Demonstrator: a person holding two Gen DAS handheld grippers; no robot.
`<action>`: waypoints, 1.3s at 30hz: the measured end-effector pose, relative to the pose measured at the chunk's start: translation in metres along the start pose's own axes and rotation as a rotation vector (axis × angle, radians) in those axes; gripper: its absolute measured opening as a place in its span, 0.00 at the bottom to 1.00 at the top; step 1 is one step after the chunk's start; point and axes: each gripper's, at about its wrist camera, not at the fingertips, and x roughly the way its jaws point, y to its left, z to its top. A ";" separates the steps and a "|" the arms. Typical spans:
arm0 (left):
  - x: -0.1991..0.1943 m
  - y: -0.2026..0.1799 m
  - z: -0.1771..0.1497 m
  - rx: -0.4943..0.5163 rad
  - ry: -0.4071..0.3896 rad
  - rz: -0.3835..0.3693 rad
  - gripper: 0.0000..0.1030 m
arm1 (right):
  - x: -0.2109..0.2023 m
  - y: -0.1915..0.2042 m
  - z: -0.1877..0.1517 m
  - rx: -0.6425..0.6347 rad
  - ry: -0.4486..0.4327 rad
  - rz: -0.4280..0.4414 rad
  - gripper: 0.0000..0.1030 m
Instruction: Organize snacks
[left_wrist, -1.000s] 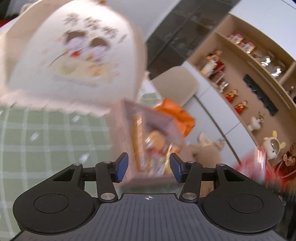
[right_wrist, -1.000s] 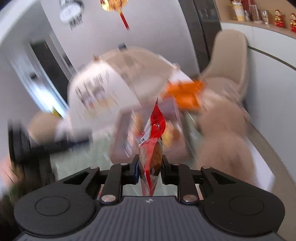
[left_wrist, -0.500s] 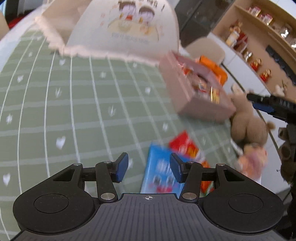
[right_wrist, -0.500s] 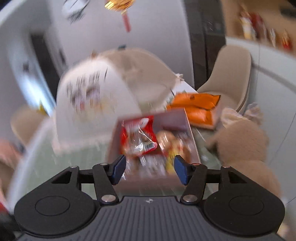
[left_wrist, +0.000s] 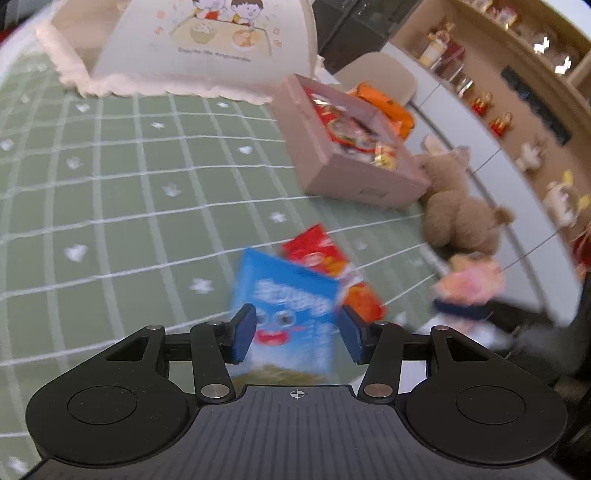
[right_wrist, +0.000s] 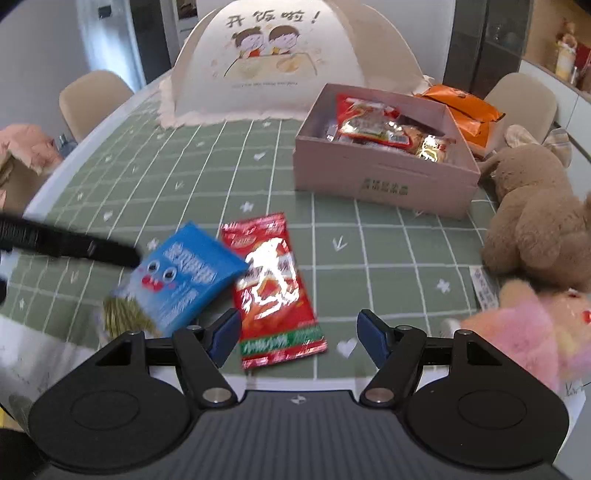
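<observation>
A blue snack packet (left_wrist: 288, 314) with a cartoon face lies on the green checked tablecloth, and my left gripper (left_wrist: 297, 334) is open with its jaws on either side of it. The packet also shows in the right wrist view (right_wrist: 181, 277), with the left gripper's finger (right_wrist: 74, 245) reaching it. A red snack packet (right_wrist: 271, 284) lies beside it, partly under it in the left wrist view (left_wrist: 325, 258). My right gripper (right_wrist: 297, 338) is open and empty, just right of the red packet's near end. A pink box (right_wrist: 384, 181) holds several snacks.
A domed food cover (right_wrist: 291, 59) stands at the table's far side. An orange bag (right_wrist: 465, 110) lies behind the box. A brown plush toy (right_wrist: 535, 210) and a pink plush toy (right_wrist: 524, 332) sit at the right edge. Chairs surround the table.
My right gripper let a red packet go into the pink box, opened and drew back toward the near edge. My left gripper swung down from the box to the blue packet.
</observation>
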 end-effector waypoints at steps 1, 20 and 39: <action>0.004 -0.004 0.002 -0.024 0.008 -0.046 0.53 | -0.001 0.001 -0.004 0.005 0.011 0.006 0.68; 0.130 -0.103 0.038 0.293 0.122 0.216 0.50 | -0.001 -0.034 -0.054 0.132 0.069 -0.081 0.69; 0.101 -0.064 0.048 0.051 0.152 0.222 0.49 | 0.006 -0.034 -0.055 0.095 0.014 -0.080 0.86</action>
